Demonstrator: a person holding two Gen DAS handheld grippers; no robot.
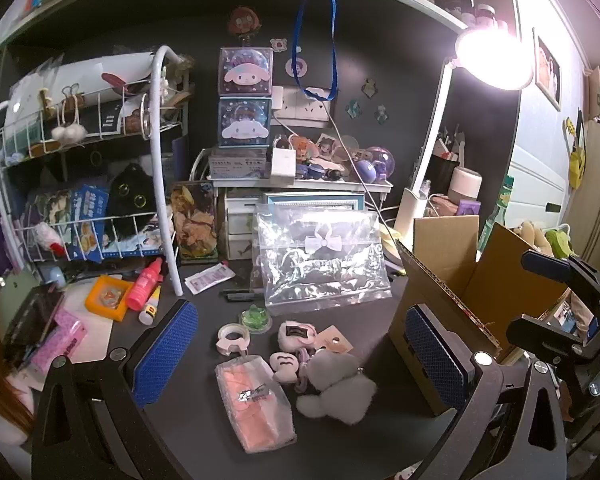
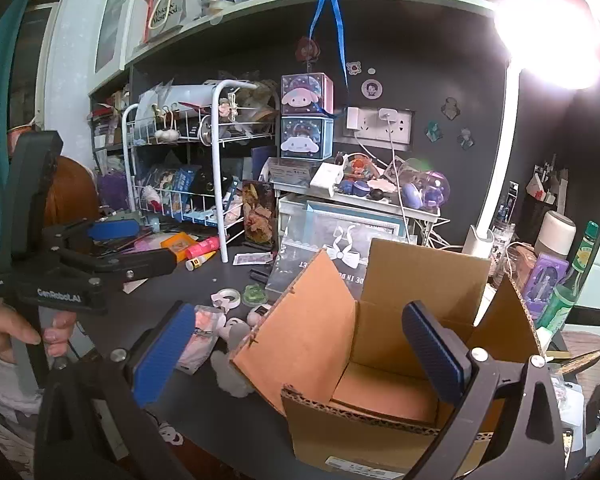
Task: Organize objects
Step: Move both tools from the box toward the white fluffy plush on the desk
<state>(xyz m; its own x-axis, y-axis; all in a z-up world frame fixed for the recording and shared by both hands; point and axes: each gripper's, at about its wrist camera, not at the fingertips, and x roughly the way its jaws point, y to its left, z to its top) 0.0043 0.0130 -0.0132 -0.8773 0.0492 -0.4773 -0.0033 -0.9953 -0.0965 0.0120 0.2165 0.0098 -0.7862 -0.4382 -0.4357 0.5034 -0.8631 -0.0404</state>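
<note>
The left gripper (image 1: 300, 356) hangs over the dark counter (image 1: 188, 432) with its jaws spread wide and nothing pinched; between them lie one wrapped pink packet (image 1: 256, 404), one grey plush toy (image 1: 332, 384), two small pink plush pieces (image 1: 290, 350) and a pink paper tag (image 1: 334, 342). Just beyond the jaws sit one tape roll (image 1: 233, 336) and one green trinket (image 1: 255, 317), and farther ahead one clear plastic bag (image 1: 320, 260) stands upright. Left of the left jaw are one pink tube (image 1: 145, 284) and one orange frame (image 1: 109, 297), near the foot of a white wire rack (image 1: 80, 184) crowded with items. The right gripper (image 2: 300, 356) also has its jaws spread and empty, poised over one open cardboard box (image 2: 380, 360); the part of its inside that shows holds nothing, and its right jaw is over the opening. The left jaw stands outside the box, above the packet and plush. Two stacked character boxes (image 2: 306, 116) stand far ahead, under a lit lamp (image 2: 548, 36).
</note>
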